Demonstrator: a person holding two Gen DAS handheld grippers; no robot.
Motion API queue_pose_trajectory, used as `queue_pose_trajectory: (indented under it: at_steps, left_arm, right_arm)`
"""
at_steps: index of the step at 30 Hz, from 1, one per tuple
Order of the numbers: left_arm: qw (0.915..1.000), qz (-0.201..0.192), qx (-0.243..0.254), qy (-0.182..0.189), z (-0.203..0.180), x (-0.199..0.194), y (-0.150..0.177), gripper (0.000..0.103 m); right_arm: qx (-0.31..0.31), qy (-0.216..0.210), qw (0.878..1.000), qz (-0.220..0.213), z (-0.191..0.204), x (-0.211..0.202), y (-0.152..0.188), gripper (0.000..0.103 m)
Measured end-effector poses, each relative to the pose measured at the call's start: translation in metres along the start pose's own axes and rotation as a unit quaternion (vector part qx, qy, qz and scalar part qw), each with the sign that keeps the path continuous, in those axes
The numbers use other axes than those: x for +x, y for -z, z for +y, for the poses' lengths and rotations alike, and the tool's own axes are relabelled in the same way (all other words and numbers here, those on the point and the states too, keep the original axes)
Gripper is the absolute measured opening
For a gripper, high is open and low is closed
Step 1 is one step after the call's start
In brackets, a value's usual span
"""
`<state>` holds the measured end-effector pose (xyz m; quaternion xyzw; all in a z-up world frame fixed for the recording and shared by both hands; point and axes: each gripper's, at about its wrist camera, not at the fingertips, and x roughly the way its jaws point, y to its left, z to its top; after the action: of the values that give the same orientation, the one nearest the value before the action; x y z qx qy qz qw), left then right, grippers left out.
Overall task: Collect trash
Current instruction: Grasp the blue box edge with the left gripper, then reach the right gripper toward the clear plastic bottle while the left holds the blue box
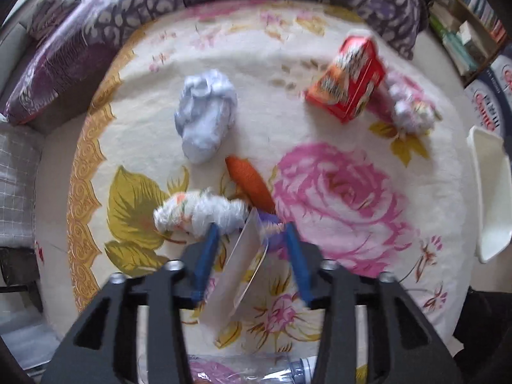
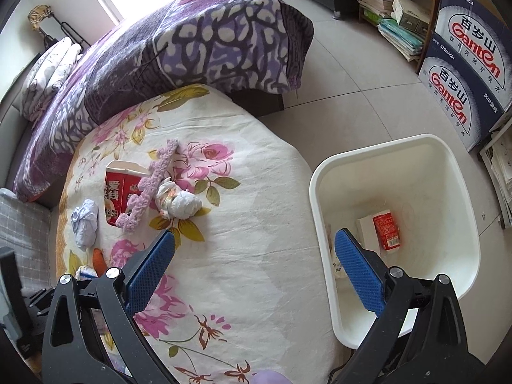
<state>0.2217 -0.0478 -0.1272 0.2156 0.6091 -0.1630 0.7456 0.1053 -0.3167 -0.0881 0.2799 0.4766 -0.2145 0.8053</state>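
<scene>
Trash lies on a floral cloth [image 1: 336, 198]. In the left wrist view my left gripper [image 1: 252, 233] is open, its blue fingers either side of a clear plastic wrapper [image 1: 236, 272], beside a crumpled white tissue [image 1: 198, 212] and an orange piece [image 1: 251, 182]. Farther off are a crumpled bluish paper [image 1: 206, 113], a red carton [image 1: 347, 80] and another wad [image 1: 411, 110]. My right gripper [image 2: 256, 243] is open and empty, between the cloth and the white bin [image 2: 336, 176], which holds a red-and-white box [image 2: 385, 230]. A pink knitted strip [image 2: 150, 185] lies over the carton [image 2: 120, 192].
A purple patterned blanket [image 2: 198, 41] covers the bed behind the cloth. Water cartons [image 2: 464, 73] and a bookshelf [image 2: 396, 6] stand on the tiled floor right of the bin. The bin's rim also shows at the right of the left wrist view [image 1: 489, 192].
</scene>
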Motion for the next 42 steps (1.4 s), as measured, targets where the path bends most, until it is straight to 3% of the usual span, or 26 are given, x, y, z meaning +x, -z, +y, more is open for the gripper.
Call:
queue_pose_trajectory:
  at_steps: [6, 8, 10, 14, 16, 18, 19, 21, 24, 26, 30, 33, 37, 40, 41, 42]
  left_arm:
    - [0.9997, 0.012, -0.019, 0.007, 0.011, 0.014, 0.015, 0.047]
    - [0.9997, -0.005, -0.023, 0.010, 0.014, 0.005, 0.019, 0.023]
    - [0.9985, -0.026, -0.036, 0.033, 0.018, -0.009, 0.025, 0.010]
    - [0.9927, -0.079, -0.080, 0.042, 0.032, -0.045, 0.044, 0.006]
    - [0.9832, -0.115, -0.131, 0.056, 0.050, -0.067, 0.058, 0.006]
    - [0.9683, -0.149, -0.185, 0.077, 0.067, -0.088, 0.070, 0.006]
    - [0.9565, -0.171, -0.218, 0.093, 0.078, -0.100, 0.079, 0.006]
    - [0.9321, -0.210, -0.271, 0.117, 0.100, -0.120, 0.096, 0.006]
    - [0.8910, -0.268, -0.338, 0.141, 0.133, -0.145, 0.124, 0.006]
    - [0.8696, -0.296, -0.366, 0.149, 0.152, -0.155, 0.141, 0.006]
    - [0.8319, -0.323, -0.421, 0.162, 0.190, -0.164, 0.170, 0.006]
    - [0.8178, -0.346, -0.435, 0.150, 0.207, -0.180, 0.188, 0.006]
    - [0.8023, -0.366, -0.447, 0.148, 0.221, -0.190, 0.203, 0.006]
    - [0.7997, -0.368, -0.453, 0.139, 0.227, -0.194, 0.210, 0.006]
    - [0.8000, -0.368, -0.454, 0.138, 0.228, -0.194, 0.210, 0.006]
    - [0.8003, -0.367, -0.453, 0.140, 0.229, -0.194, 0.211, 0.006]
  right_arm:
    - [-0.022, -0.007, 1.000, -0.002, 0.010, -0.002, 0.000, 0.096]
    - [-0.035, -0.009, 0.999, -0.004, 0.016, -0.003, 0.001, 0.096]
    - [-0.053, -0.013, 0.998, -0.005, 0.023, -0.004, 0.005, 0.096]
    - [-0.111, -0.044, 0.993, 0.007, 0.043, -0.001, 0.017, 0.096]
    - [-0.170, -0.065, 0.983, 0.014, 0.062, 0.000, 0.031, 0.096]
    - [-0.248, -0.097, 0.964, 0.025, 0.086, -0.003, 0.055, 0.096]
    - [-0.285, -0.112, 0.952, 0.028, 0.098, -0.006, 0.067, 0.096]
    - [-0.378, -0.145, 0.914, 0.023, 0.125, -0.017, 0.101, 0.096]
    - [-0.500, -0.181, 0.847, 0.008, 0.157, -0.031, 0.155, 0.096]
    - [-0.557, -0.192, 0.808, 0.016, 0.173, -0.033, 0.188, 0.096]
    - [-0.610, -0.202, 0.764, 0.054, 0.199, -0.024, 0.231, 0.096]
    - [-0.647, -0.191, 0.736, 0.062, 0.221, -0.017, 0.257, 0.096]
    - [-0.668, -0.190, 0.715, 0.079, 0.245, -0.015, 0.281, 0.096]
    - [-0.685, -0.177, 0.702, 0.085, 0.257, -0.008, 0.297, 0.095]
    - [-0.690, -0.172, 0.697, 0.089, 0.259, -0.006, 0.301, 0.089]
    - [-0.695, -0.168, 0.693, 0.096, 0.260, -0.003, 0.305, 0.070]
